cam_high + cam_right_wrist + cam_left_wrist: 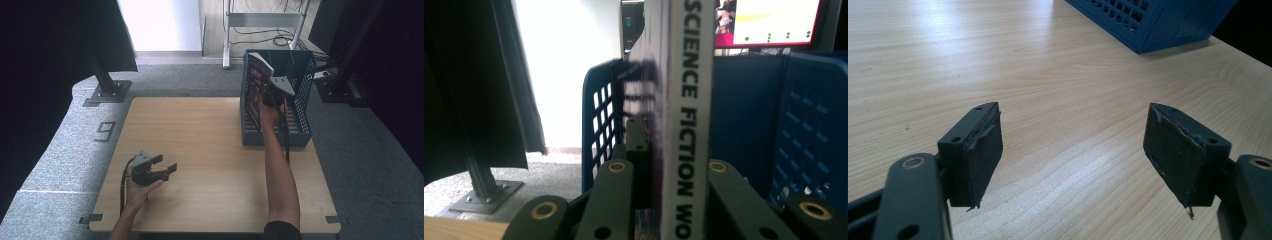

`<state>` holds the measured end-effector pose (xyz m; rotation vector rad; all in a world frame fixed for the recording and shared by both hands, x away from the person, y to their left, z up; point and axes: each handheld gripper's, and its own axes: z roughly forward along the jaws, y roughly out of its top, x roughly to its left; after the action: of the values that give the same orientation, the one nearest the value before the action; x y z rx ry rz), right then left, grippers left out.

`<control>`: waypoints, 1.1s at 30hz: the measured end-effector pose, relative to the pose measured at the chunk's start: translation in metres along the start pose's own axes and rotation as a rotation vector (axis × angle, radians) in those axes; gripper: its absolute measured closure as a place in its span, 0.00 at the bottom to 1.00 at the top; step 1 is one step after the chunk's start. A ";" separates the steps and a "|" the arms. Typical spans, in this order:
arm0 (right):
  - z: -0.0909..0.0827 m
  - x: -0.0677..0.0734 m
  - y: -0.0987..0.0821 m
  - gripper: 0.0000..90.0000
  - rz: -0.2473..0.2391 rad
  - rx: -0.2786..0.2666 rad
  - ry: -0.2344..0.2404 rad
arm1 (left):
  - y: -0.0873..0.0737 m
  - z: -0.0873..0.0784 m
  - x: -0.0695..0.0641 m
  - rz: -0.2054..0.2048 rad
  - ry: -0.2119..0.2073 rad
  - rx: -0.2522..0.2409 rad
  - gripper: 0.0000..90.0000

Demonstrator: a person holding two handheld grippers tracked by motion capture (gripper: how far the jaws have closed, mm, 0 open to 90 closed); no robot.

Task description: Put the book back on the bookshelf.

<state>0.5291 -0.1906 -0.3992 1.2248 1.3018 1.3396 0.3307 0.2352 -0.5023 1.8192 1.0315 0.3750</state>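
Two tongs: my right tongs (674, 200) pinch a book (686, 100) by its spine, upright inside the blue crate (305, 95) at the bench's (210, 150) far right; my left tongs (1073, 150) hover spread over bare wood. Released tilted, the book could topple against the crate wall.

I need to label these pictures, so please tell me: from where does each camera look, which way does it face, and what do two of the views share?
High view: above the person's side, looking forward and down on the table; both forearms, left gripper, right gripper.
Left gripper view: low over the table, between its open jaws toward the blue crate.
Right gripper view: at the crate, jaws shut on the book.
Shared: the crate appears in all views.
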 end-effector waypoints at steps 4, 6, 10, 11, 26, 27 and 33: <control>0.004 0.002 -0.009 0.91 -0.015 0.025 0.004 | 0.000 0.000 0.000 0.001 0.000 0.002 0.26; 0.004 0.004 -0.010 0.91 -0.016 0.022 0.007 | 0.000 0.000 -0.001 0.001 0.000 0.001 0.26; 0.001 0.006 -0.012 0.91 -0.020 0.016 0.017 | 0.000 0.000 -0.001 0.003 -0.001 0.000 0.26; -0.001 0.007 -0.013 0.91 -0.023 0.015 0.017 | 0.000 0.001 -0.002 0.003 -0.001 -0.001 0.26; -0.028 0.009 -0.020 0.87 -0.029 0.075 0.017 | 0.003 -0.002 -0.007 0.015 -0.008 -0.007 0.26; -0.029 0.009 -0.021 0.87 -0.028 0.079 0.018 | 0.002 -0.002 -0.007 0.015 -0.007 -0.006 0.26; -0.037 0.002 -0.023 0.87 -0.024 0.078 0.022 | 0.002 -0.001 -0.009 0.019 -0.008 -0.006 0.26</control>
<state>0.4910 -0.1916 -0.4206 1.2465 1.3920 1.2994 0.3260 0.2286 -0.4981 1.8255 1.0068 0.3812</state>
